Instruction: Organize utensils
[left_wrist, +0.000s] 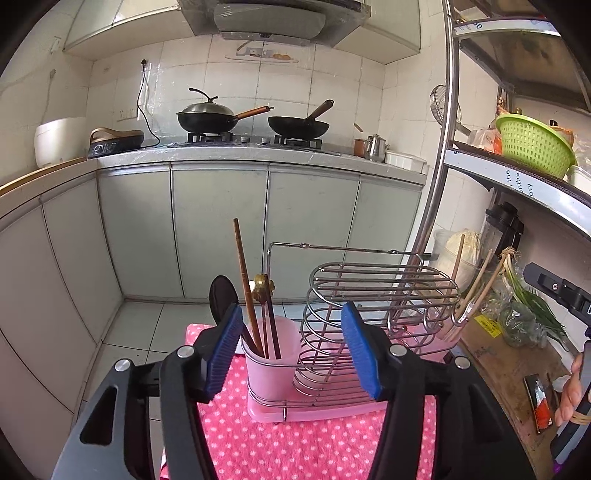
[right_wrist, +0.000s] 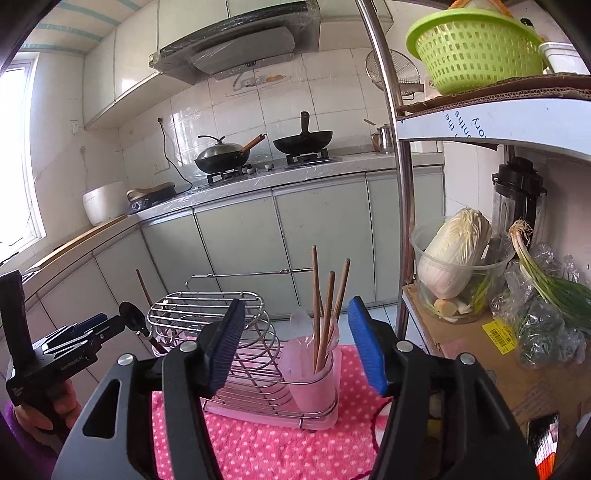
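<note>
Wire rack (left_wrist: 369, 314) on a pink dotted cloth (left_wrist: 295, 443), a pink cup at each end. Left cup (left_wrist: 271, 363): dark chopsticks (left_wrist: 245, 280) and a black spoon (left_wrist: 222, 297), long axes near upright, handles down. Right cup (right_wrist: 314, 384): three wooden chopsticks (right_wrist: 327, 314), tips up, fanned slightly. Left gripper (left_wrist: 291, 347) and right gripper (right_wrist: 295, 343): jaws apart, nothing between the pads.

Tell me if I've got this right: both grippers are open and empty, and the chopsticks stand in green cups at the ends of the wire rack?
Nearly. The cups are pink, not green, as the right wrist view shows. The rest holds: left gripper and right gripper are open and empty, and chopsticks stand at the ends of the wire rack.
</note>
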